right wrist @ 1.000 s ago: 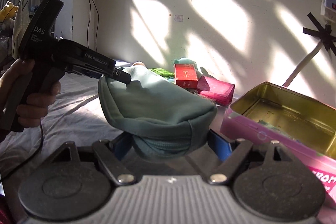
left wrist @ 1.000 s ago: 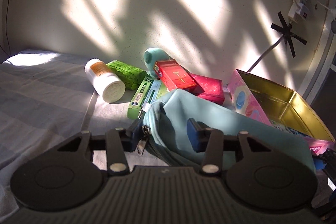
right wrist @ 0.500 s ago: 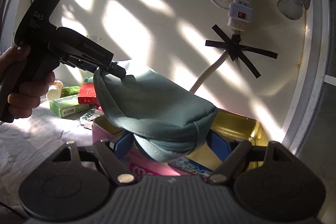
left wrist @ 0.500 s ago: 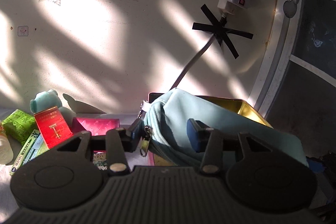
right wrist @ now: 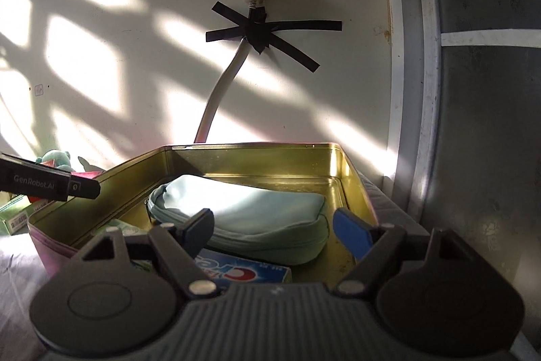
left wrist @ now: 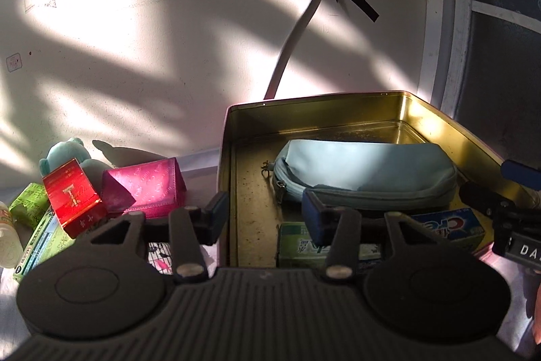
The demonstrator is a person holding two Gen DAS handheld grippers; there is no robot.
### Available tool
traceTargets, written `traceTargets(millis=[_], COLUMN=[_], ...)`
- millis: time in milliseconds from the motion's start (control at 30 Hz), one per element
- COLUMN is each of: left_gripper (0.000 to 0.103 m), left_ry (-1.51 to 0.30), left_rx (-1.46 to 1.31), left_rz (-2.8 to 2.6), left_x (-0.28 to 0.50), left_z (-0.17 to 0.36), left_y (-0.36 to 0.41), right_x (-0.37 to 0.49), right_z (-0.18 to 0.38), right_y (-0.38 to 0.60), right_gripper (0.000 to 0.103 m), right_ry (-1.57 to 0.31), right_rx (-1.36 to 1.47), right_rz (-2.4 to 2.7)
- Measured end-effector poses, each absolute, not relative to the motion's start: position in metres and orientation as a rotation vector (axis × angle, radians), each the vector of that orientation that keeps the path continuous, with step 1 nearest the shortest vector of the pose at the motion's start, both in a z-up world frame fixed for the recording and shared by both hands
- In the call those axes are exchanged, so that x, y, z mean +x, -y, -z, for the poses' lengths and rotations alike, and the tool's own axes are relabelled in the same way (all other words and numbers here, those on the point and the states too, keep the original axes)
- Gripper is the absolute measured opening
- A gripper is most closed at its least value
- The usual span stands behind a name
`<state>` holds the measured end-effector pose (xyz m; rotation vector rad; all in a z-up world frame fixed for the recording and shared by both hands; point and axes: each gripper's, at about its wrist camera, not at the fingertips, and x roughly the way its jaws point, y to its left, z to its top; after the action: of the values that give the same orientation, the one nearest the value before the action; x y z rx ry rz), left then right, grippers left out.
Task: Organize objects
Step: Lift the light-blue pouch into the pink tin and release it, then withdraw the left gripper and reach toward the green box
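Left wrist view: a soft, pale blue zippered fabric pouch (left wrist: 365, 175) lies inside the shiny gold-lined rectangular tin (left wrist: 338, 104), against its far wall, beside a Crest toothpaste box (left wrist: 449, 225). Left gripper (left wrist: 262, 212) and right gripper (right wrist: 274, 227) both gape wide, holding nothing.

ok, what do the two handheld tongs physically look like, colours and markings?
Both are matte black plastic: a ribbed body, two round discs, and angled linkage arms with silver rivets. The left tongs have dark blue rectangular pads. On the right tongs one pad shows bright blue and the other looks dark. White lettering on the sides reads "GenRobot.AI" and "DA". No sleeves or cables are visible.
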<state>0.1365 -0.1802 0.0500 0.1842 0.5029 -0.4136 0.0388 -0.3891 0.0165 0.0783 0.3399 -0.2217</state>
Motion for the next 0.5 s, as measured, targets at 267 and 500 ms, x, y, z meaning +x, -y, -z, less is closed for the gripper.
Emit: traceTargets(millis=[267, 500], left_gripper=[0.052, 0.057], left_ry=[-0.508, -0.469], left_rx=[0.211, 0.208], left_rz=[0.387, 0.363], left_x=[0.107, 0.084], left_z=[-0.046, -0.046], left_y=[0.166, 0.145], right_x=[0.012, -0.009], right_z=[-0.03, -0.035], right_y=[0.368, 0.346], right_gripper=[0.08, 0.081], right_ry=[-0.29, -0.267], right_rx=[0.145, 0.193], right_rz=[0.194, 0.19])
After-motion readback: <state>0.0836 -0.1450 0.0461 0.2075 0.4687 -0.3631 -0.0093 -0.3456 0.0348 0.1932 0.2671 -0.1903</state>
